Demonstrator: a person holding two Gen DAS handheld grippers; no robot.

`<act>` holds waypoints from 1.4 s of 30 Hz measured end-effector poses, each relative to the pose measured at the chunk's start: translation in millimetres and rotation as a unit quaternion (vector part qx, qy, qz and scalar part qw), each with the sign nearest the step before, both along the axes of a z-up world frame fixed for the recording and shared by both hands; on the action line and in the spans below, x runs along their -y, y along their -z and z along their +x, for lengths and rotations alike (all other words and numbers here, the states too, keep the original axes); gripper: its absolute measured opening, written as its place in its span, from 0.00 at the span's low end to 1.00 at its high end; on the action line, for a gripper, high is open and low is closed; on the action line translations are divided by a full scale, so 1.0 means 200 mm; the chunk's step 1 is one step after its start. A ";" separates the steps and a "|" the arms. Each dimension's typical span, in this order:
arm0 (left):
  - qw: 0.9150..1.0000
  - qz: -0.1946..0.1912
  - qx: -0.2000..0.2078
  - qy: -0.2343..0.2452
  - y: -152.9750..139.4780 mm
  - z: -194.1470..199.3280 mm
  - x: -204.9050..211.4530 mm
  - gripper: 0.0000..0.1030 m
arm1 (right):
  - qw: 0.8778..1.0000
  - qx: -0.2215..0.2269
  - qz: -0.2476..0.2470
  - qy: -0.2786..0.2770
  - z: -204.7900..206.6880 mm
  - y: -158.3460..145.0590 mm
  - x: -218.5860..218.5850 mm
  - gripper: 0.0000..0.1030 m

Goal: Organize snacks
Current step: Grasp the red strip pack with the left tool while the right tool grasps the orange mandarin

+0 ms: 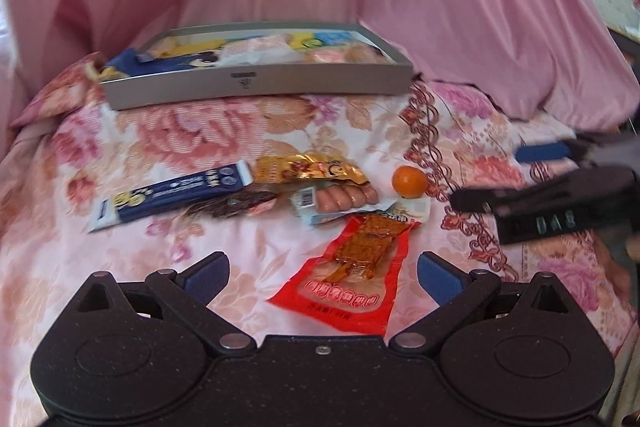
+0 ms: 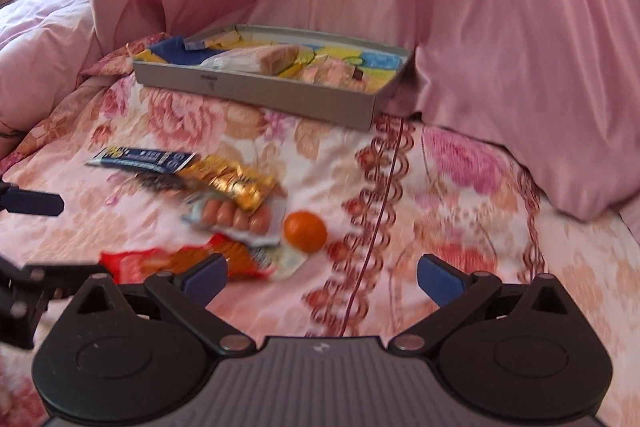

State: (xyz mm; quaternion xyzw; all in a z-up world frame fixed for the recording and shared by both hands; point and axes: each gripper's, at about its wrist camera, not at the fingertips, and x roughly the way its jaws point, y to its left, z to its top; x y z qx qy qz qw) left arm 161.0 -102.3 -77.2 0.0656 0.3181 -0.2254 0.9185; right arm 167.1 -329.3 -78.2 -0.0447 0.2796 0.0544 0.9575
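Just short of the red snack packet (image 1: pixel 352 267) on the bed, the spread-jawed, empty left gripper (image 1: pixel 323 269) seems poised to pick; next, close and carry it to the grey tray (image 1: pixel 256 83).

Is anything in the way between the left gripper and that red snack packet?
Nothing visible is. The red snack packet lies flat on the flowery bedspread, right ahead of the open left gripper and between its fingers. The sausage pack and small orange sit beyond it, not in between.
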 end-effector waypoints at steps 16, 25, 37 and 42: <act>0.994 0.030 -0.066 0.079 0.18 0.29 0.18 0.95 | 0.998 -0.002 0.023 -0.057 0.30 0.14 0.05 1.00; 0.988 0.068 -0.085 0.113 0.21 0.38 0.25 0.87 | 0.996 -0.019 0.064 -0.052 0.39 0.19 0.11 0.97; 0.985 0.046 -0.101 0.132 0.19 0.39 0.25 0.64 | 0.995 -0.035 0.064 -0.074 0.41 0.20 0.07 0.70; 0.987 0.046 -0.104 0.116 0.19 0.36 0.25 0.63 | 0.995 -0.039 0.060 -0.074 0.41 0.21 0.07 0.56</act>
